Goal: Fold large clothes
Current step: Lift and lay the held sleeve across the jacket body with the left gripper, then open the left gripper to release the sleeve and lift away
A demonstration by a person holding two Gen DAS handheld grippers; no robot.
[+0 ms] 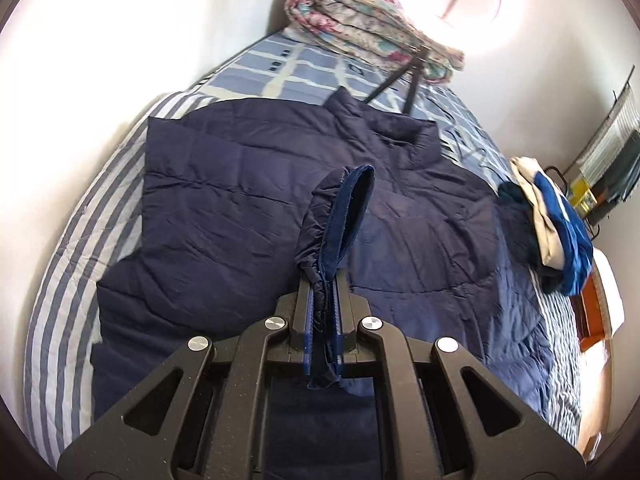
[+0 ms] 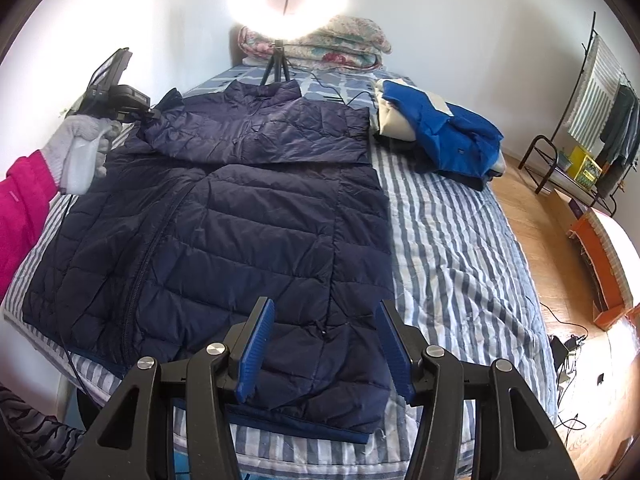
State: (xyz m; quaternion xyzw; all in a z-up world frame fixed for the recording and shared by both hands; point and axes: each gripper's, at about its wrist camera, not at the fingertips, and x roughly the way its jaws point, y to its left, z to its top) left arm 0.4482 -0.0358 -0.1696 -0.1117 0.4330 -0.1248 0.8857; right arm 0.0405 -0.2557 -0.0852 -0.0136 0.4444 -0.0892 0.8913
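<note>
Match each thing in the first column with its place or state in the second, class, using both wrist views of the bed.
Things:
1. navy puffer jacket
2. sleeve cuff
3. blue and cream clothes pile
4. floral quilt

Places or states:
A. rolled up at the head of the bed
B. clamped in the left gripper
C. heaped at the bed's right edge
D. spread across the striped bedcover

Pairs: 1-D, 2-B, 3-C, 4-A
</note>
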